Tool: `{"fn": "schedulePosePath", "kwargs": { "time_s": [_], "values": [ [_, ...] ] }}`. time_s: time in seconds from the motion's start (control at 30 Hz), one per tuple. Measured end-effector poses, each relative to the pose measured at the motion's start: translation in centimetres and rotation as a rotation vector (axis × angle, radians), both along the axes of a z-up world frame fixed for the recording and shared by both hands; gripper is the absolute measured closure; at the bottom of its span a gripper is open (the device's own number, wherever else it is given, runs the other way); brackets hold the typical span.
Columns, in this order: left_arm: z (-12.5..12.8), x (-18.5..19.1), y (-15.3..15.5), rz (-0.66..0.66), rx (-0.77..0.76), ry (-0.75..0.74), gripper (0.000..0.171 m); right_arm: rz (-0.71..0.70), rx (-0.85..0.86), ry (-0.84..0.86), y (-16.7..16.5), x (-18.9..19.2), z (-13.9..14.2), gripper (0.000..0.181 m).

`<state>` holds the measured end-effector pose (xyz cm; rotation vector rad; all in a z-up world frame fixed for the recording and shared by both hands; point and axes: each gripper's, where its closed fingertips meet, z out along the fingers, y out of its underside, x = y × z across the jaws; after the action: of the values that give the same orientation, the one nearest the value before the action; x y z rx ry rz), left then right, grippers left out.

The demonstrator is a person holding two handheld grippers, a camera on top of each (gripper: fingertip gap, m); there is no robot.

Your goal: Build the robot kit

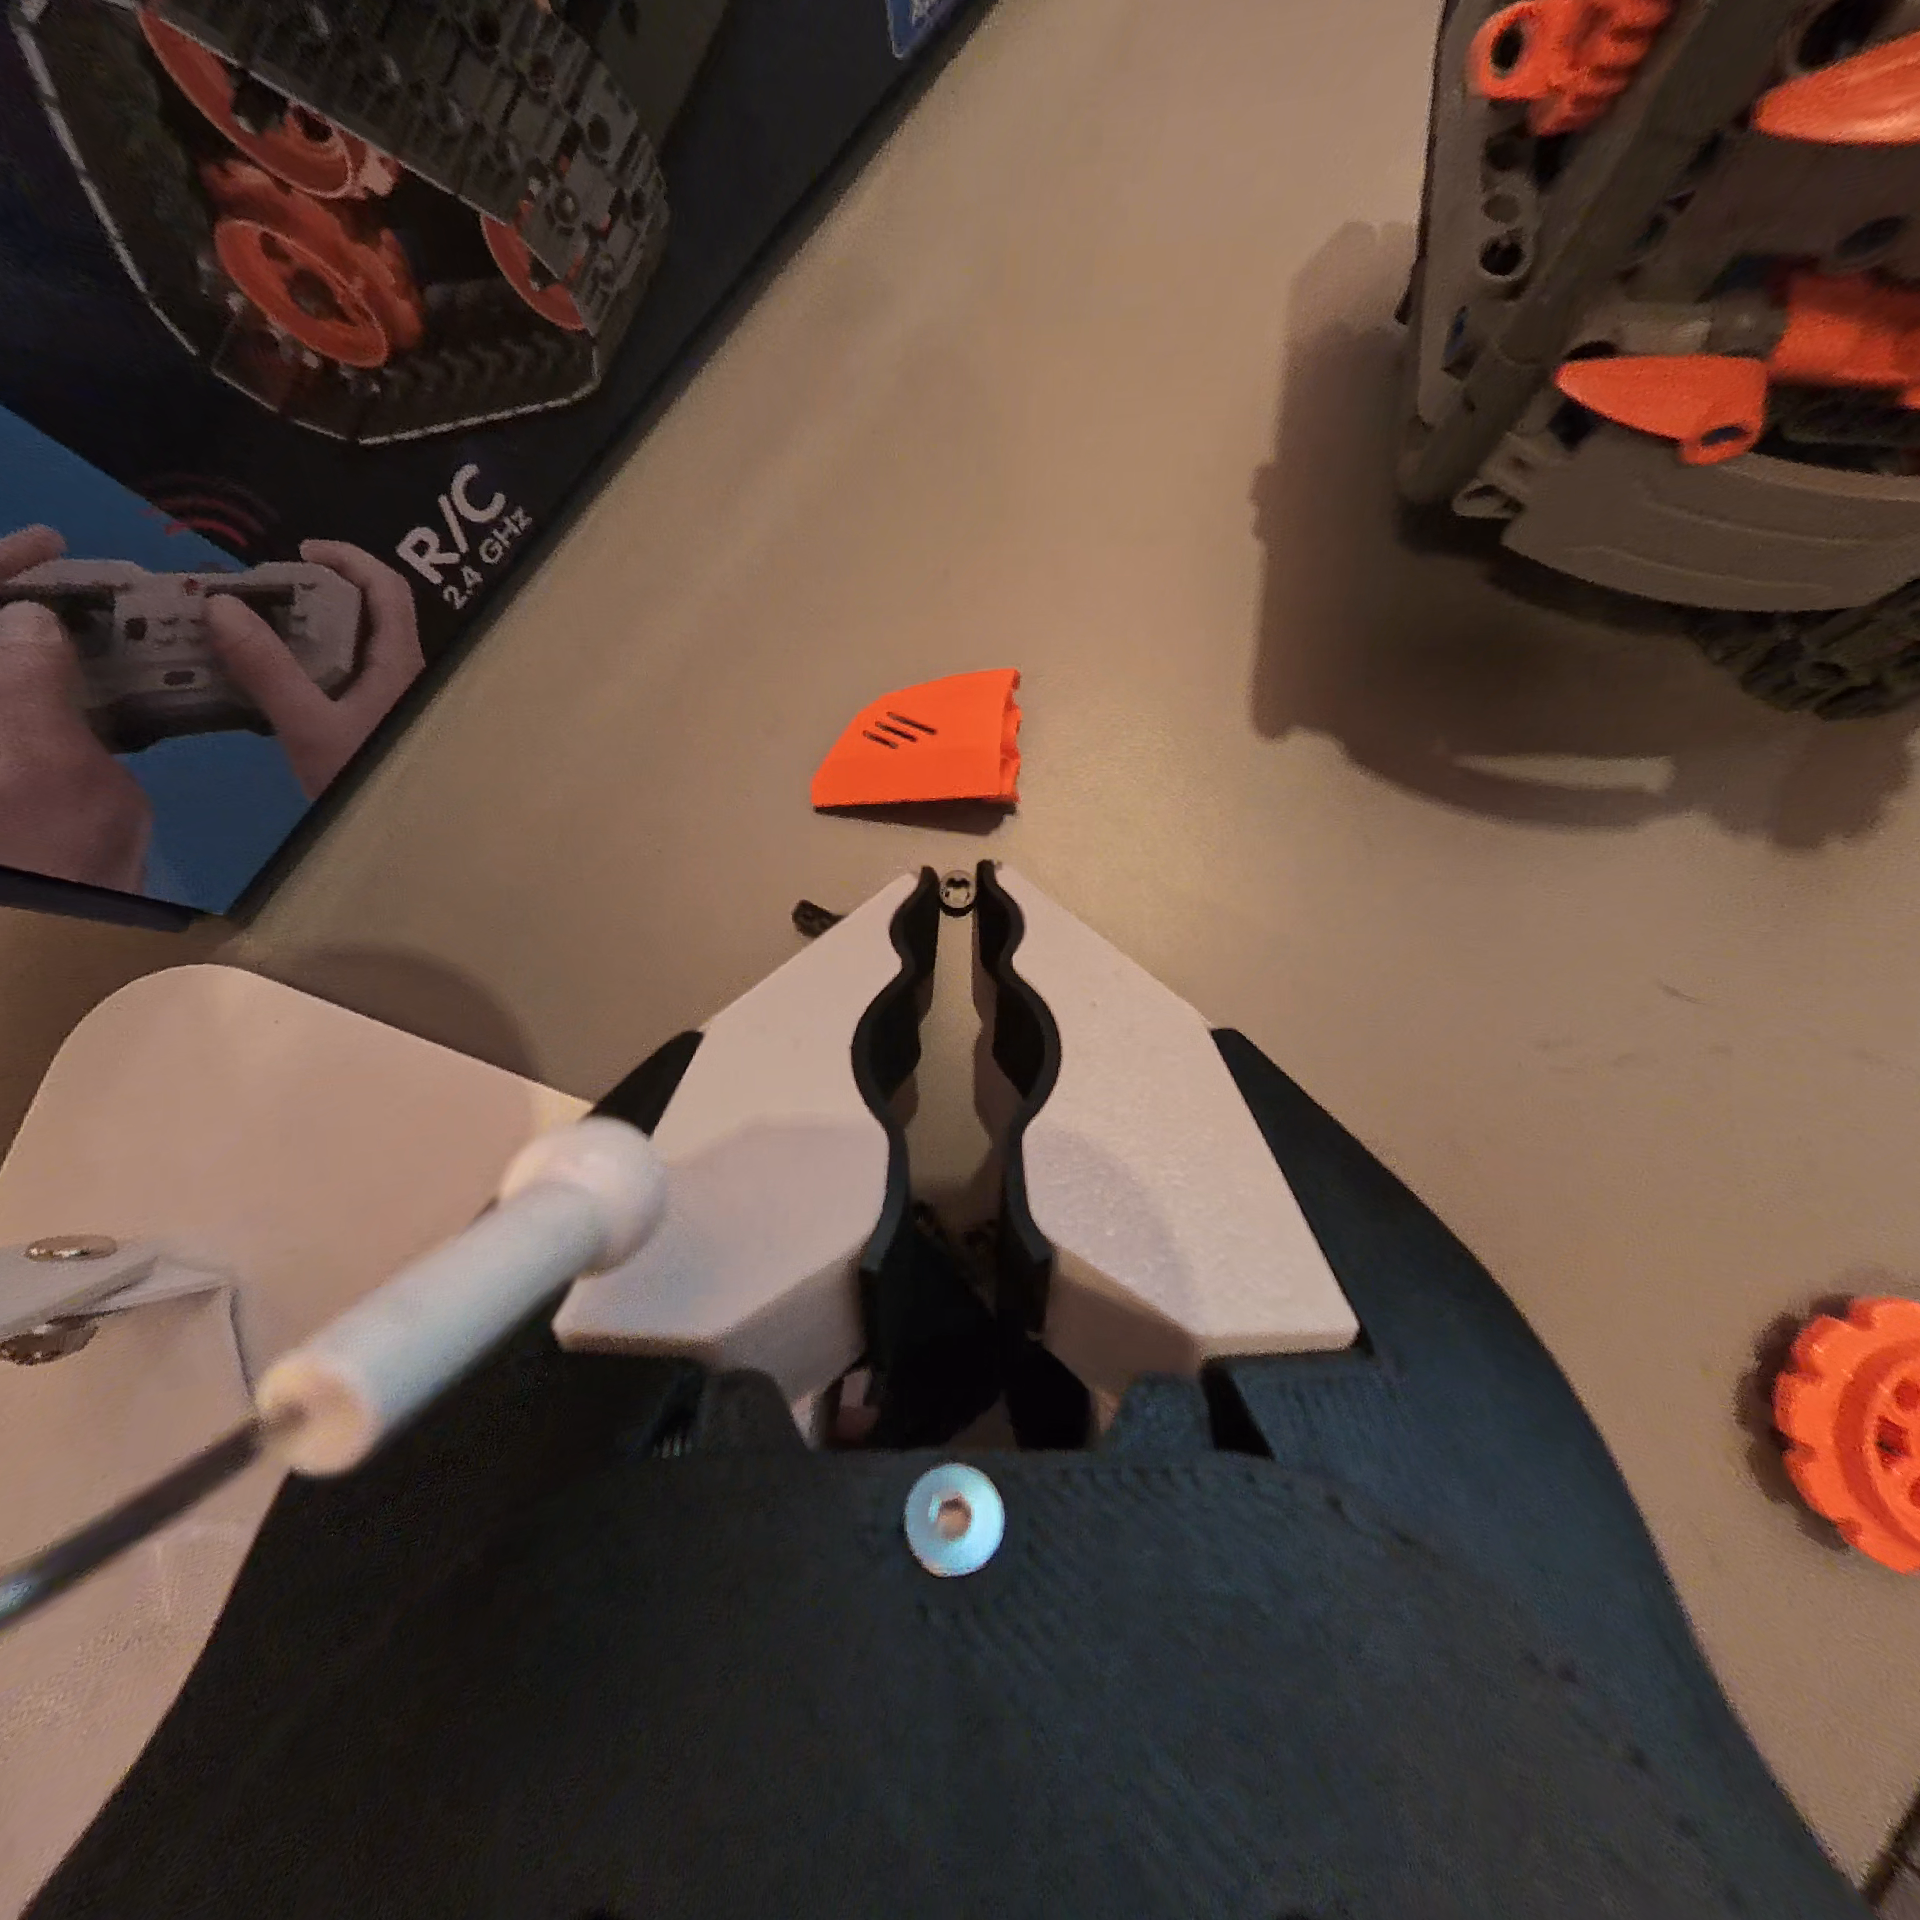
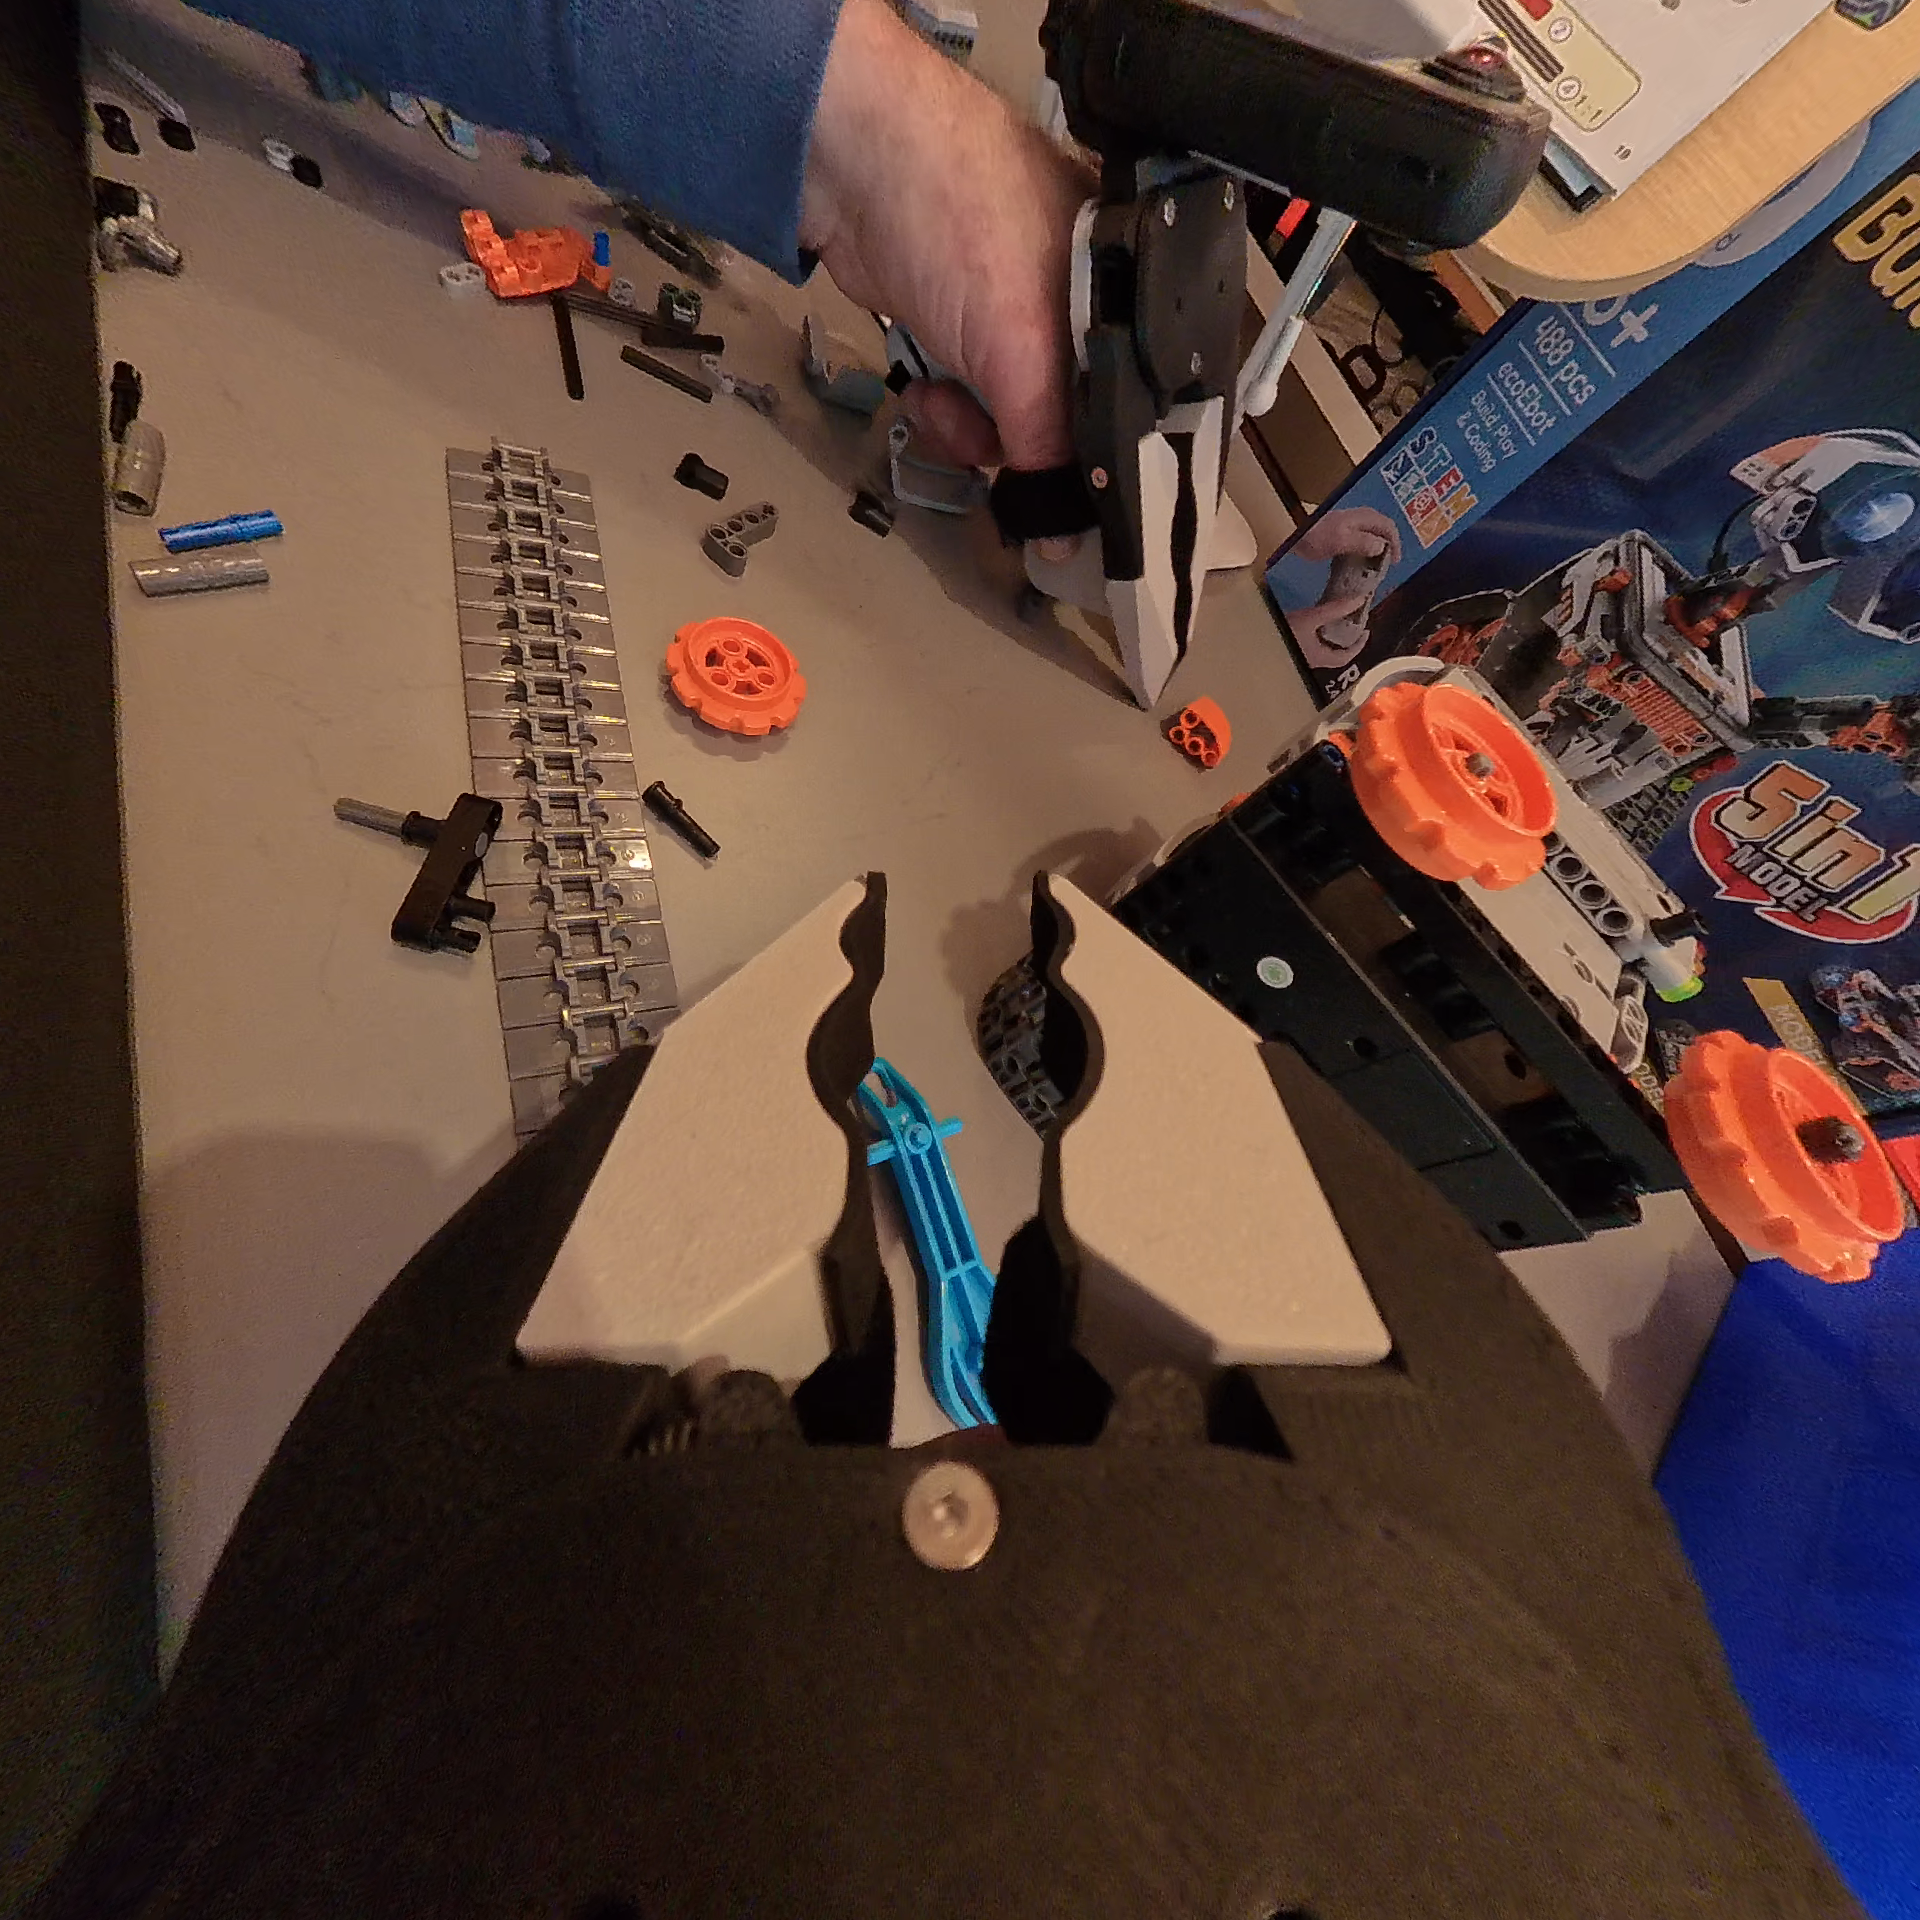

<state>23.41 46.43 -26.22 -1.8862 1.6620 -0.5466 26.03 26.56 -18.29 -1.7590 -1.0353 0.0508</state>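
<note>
At left tips: left gripper [image 1: 956, 881] narrow, pinching a small black pin [image 1: 954, 895].
Orange panel [image 1: 920, 740]: 12 o'clock, just beyond the pin.
Right gripper [image 2: 961, 894]: fingers apart, empty; tracked model [image 2: 1403, 987] at 2 o'clock.

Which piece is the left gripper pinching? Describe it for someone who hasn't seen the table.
Start at the grey tracked model, then the flat orange curved panel on the table. Just nearer, the left gripper pinches a tiny black round pin, far smaller than its orange neighbours.

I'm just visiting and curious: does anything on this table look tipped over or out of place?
Yes. The half-built vehicle lies on its side, its orange wheels facing sideways and up. One loose orange wheel and a grey track strip lie flat nearby.
</note>
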Motion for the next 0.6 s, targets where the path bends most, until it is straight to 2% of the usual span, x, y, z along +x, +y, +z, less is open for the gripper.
{"fn": "schedulePosePath", "kwargs": {
  "time_s": [0.17,0.4,0.43,0.47,0.6],
  "values": [
    [0.0,-1.0,-3.7,-0.092,-0.012,0.049,0.165,-0.01,-0.011,0.011,-0.1,0.5,0.0,0.155],
    [-0.1,-1.6,-13.4,-0.293,-0.046,0.066,0.165,0.003,-0.102,0.029,-0.2,-0.3,-1.6,0.153],
    [0.0,-1.7,-14.5,-0.322,-0.054,0.066,0.161,0.0,-0.125,0.035,0.0,-0.7,-2.0,0.153],
    [0.0,-1.8,-15.0,-0.335,-0.057,0.064,0.153,-0.012,-0.147,0.035,0.2,-1.0,-2.4,0.153],
    [1.1,-3.3,-15.8,-0.335,-0.08,0.019,0.146,-0.013,-0.228,0.031,1.2,-2.6,-3.5,0.155]
  ]
}}
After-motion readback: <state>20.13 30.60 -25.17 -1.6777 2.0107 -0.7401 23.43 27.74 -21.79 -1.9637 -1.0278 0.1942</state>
